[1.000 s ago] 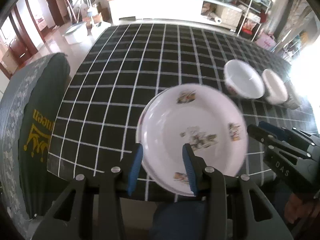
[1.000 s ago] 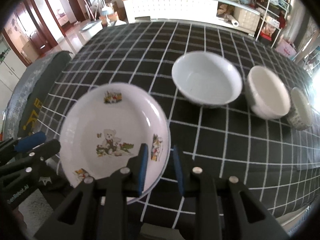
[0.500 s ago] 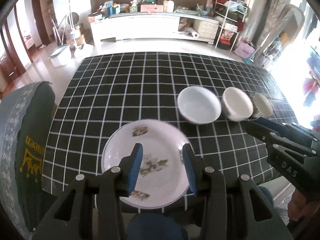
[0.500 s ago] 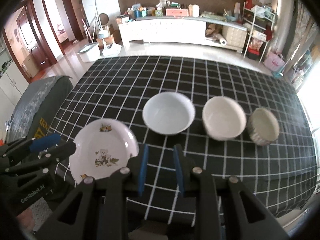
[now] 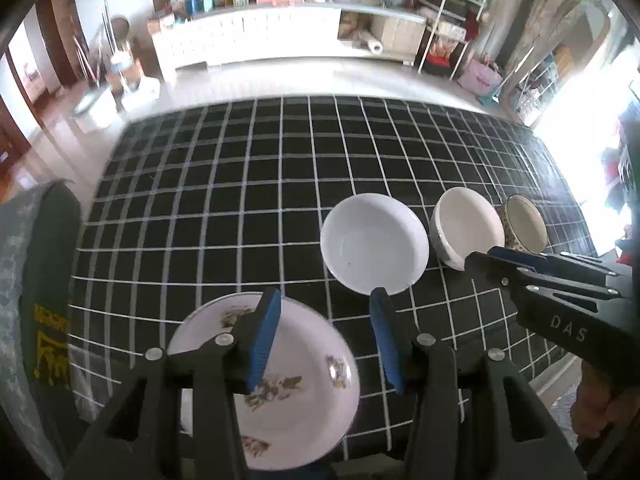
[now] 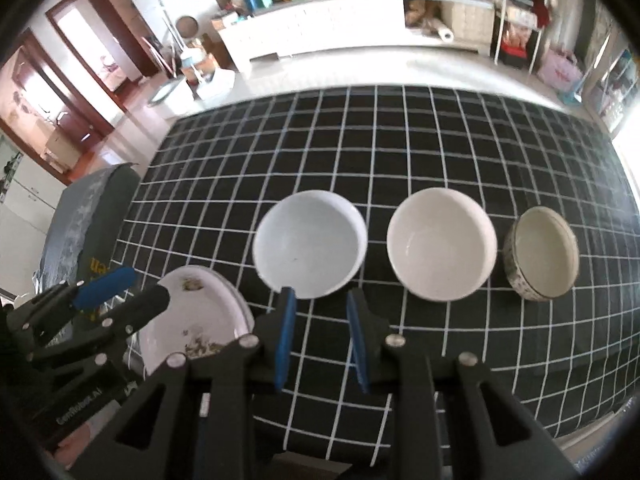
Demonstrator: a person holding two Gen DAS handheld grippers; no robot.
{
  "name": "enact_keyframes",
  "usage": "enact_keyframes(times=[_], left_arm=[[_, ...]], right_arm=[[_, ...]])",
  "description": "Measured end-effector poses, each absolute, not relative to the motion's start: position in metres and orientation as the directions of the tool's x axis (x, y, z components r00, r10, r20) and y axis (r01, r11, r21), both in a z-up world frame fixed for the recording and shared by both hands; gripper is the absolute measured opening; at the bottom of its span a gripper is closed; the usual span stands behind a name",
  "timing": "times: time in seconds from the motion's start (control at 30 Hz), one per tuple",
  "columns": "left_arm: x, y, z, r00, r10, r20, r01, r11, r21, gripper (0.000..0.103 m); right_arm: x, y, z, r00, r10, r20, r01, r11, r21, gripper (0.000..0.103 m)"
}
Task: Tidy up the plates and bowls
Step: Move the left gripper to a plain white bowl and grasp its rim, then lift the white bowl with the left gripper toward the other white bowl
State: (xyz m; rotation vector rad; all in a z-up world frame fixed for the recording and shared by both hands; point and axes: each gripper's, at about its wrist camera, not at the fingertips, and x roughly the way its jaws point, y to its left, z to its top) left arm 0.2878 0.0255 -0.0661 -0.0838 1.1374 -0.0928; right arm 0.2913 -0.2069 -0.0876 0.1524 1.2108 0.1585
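Note:
A white plate (image 5: 288,384) (image 6: 196,320) with bear prints lies at the front left of the black checked table (image 5: 240,180). My left gripper (image 5: 325,340) (image 6: 140,288) hovers above it; its jaws are opening, with nothing gripped between them. To the plate's right stand three bowls in a row: a white bowl (image 5: 374,244) (image 6: 310,244), a cream bowl (image 5: 466,232) (image 6: 440,244) and a small patterned bowl (image 5: 524,228) (image 6: 542,252). My right gripper (image 6: 320,332) (image 5: 480,256) hangs in front of the white bowl, its fingers narrowly apart and holding nothing.
A chair with a green and grey cover (image 5: 40,320) (image 6: 88,220) stands at the table's left side. A hand (image 5: 596,412) holds the right gripper at the lower right. A white cabinet (image 5: 280,36) runs along the far wall beyond the table.
Both grippers have drawn back and upward from the plate, which stays on the table near the front edge. The left jaws stand a little wider. All three bowls have come into view.

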Motion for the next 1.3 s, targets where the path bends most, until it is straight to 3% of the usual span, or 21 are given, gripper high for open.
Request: enact_keyframes(times=[0.5, 0.67, 0.8, 0.93, 1.3], left_arm=[[0.358, 0.025, -0.13, 0.319, -0.17, -0.932, 0.011, 0.984, -0.176, 0.044], [0.365, 0.022, -0.151, 0.293, -0.171, -0.941, 0.011, 0.984, -0.175, 0.038], [0.369, 0.02, -0.162, 0.283, -0.172, -0.944, 0.012, 0.984, -0.175, 0.026], [0.371, 0.015, -0.169, 0.276, -0.167, -0.946, 0.015, 0.985, -0.17, 0.012], [0.356, -0.003, -0.172, 0.275, -0.145, -0.95, 0.026, 0.989, -0.143, 0.01]], right_arm=[[0.353, -0.217, -0.149, 0.236, 0.196, -0.952, 0.011, 0.979, 0.205, 0.03], [0.356, -0.22, -0.161, 0.225, 0.178, -0.958, 0.015, 0.982, 0.186, 0.03], [0.359, -0.222, -0.172, 0.213, 0.159, -0.964, 0.017, 0.986, 0.166, 0.03], [0.359, -0.222, -0.175, 0.231, 0.165, -0.959, 0.004, 0.985, 0.17, 0.022], [0.344, -0.22, -0.175, 0.265, 0.111, -0.958, -0.029, 0.994, 0.107, 0.019]])
